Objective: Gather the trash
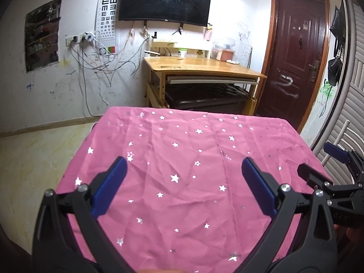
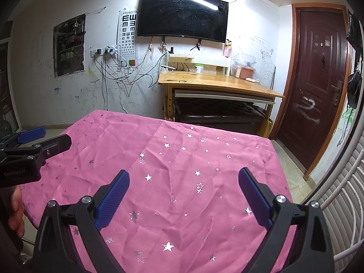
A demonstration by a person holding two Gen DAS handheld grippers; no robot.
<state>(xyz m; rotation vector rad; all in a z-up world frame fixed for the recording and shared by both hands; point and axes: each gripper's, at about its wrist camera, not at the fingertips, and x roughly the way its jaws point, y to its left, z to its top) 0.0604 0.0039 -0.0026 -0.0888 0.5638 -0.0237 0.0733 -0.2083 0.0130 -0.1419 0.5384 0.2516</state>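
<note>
Pink tablecloth (image 1: 193,150), creased, scattered with silver stars of mixed sizes. Left gripper (image 1: 184,170): black frame, blue ribbed pads, silver screw heads. Right gripper (image 2: 184,182): same black and blue, silver screws. Wall (image 1: 75,95) white, marked with dark scribbles and a small blue cross. Eye chart (image 1: 108,20) white with black letters, red and green squares at foot. Television (image 1: 165,0) black, streaked with white glare. Desk (image 1: 200,67) honey-yellow wood. Door (image 1: 295,56) dark reddish brown, orange-brown frame, white scrawl low down. Floor (image 1: 34,159) mottled pale yellow.
</note>
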